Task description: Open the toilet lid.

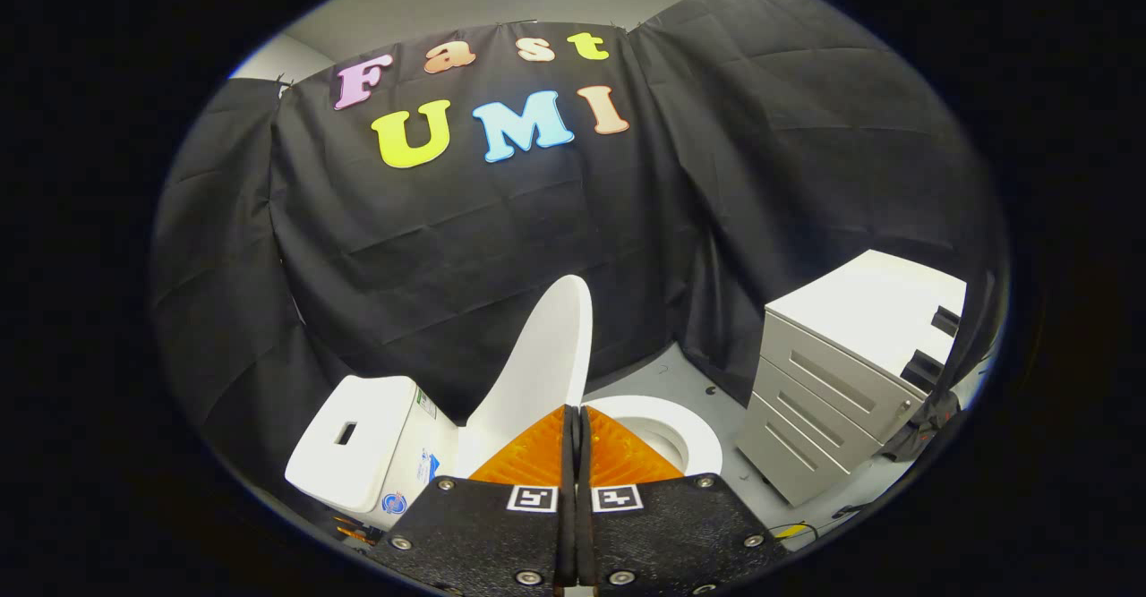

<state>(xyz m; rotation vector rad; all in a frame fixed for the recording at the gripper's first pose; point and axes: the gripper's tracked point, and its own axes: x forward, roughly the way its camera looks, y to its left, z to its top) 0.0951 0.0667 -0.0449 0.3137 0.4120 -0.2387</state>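
The gripper point(574, 418) has its two fingers pressed together with nothing between them — it holds nothing. Just beyond the fingertips stands the toilet lid point(548, 355), raised and tilted back toward the white tank point(363, 440), leaving the seat ring point(689, 427) and bowl uncovered. A grey drawer cabinet point(833, 382) sits on the floor point(667, 373) beside the toilet — near, not touching.
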